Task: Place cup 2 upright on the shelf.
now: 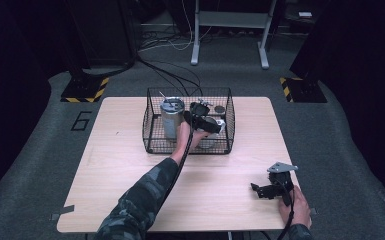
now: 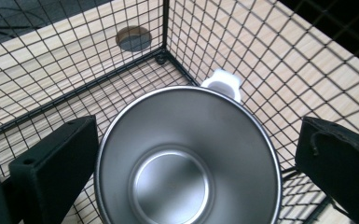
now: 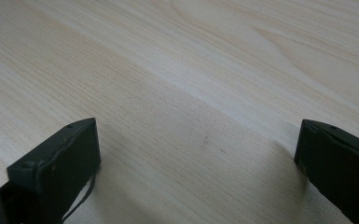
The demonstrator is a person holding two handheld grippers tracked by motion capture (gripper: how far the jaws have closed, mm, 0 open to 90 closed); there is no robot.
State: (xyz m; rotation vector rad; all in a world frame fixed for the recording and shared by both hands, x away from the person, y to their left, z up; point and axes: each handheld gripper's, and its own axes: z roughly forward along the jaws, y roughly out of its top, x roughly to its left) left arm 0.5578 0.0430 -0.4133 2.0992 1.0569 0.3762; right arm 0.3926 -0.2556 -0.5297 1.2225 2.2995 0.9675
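Left hand-held gripper inside black wire-mesh basket at far middle of light wooden tabletop. Jaws spread wide, straddling shiny steel cup with white handle at basket's right end; no contact visible, nothing gripped. Tall steel lidded canister stands at basket's left end, apart. Right hand-held gripper resting near tabletop's near right corner, jaws wide, empty. Judgement: reach done; closing on cup and lifting out remain.
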